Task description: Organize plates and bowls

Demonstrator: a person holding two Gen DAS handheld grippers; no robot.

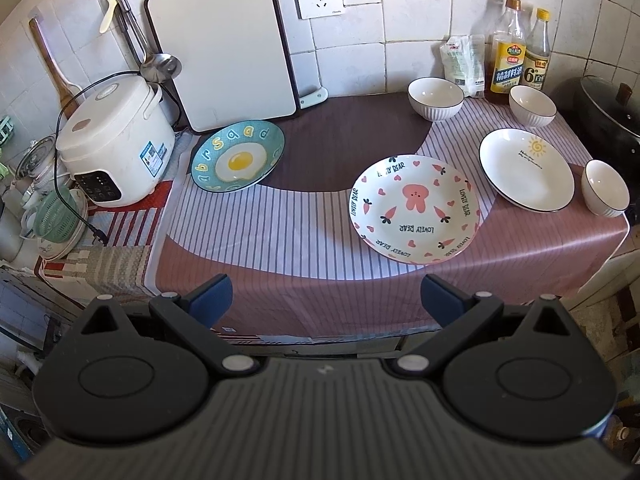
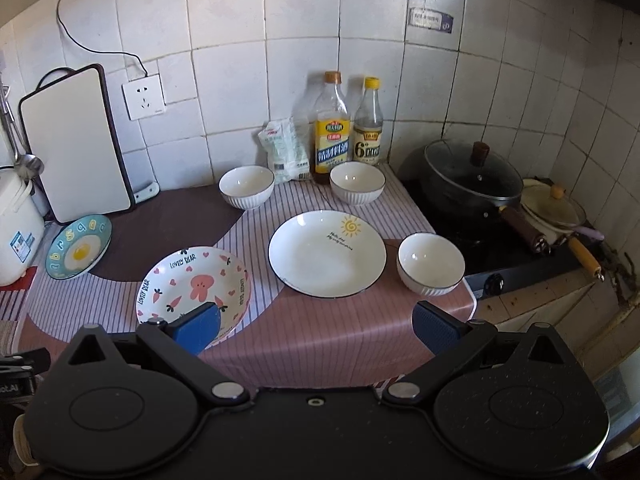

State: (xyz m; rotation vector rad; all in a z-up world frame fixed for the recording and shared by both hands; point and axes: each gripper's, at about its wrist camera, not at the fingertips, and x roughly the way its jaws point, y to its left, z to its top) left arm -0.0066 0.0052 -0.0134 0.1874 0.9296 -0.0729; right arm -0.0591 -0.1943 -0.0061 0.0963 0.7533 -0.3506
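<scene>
Both tongs hang short of the counter's near edge, and nothing has been gathered yet. We see the left tongs (image 1: 326, 296) spread wide with nothing between the pads; the right tongs (image 2: 316, 326) are equally wide and empty.

Location of the ware, relative to the tongs:
- Bear plate (image 1: 415, 208): ahead and slightly right of the left tongs; in the right wrist view it lies just beyond the right tongs' left pad (image 2: 198, 330), which overlaps its near rim in the picture. Whether pad and rim touch we cannot tell; most likely the pad is above it.
- Sun plate (image 2: 327, 254): directly ahead of the right tongs.
- Egg plate (image 1: 238, 156): far ahead-left of the left tongs, tilted, with its far edge seemingly propped near the cutting board (image 1: 224, 48).
- Near bowl (image 2: 430, 263): ahead-right of the right tongs, just beside the sun plate.
- Two back bowls (image 2: 247, 186) (image 2: 357, 181): farthest ahead, near the bottles (image 2: 332, 132).

Handling: we judge all pieces to be glazed ceramic, rigid, fairly heavy, slick and chip-prone. Take each plate at its raised rim, one pad above and one beneath. Take each bowl across its wall at the rim, one pad inside. The ribbed bowl exteriors should aid grip. Set pieces down gently when stacking.
</scene>
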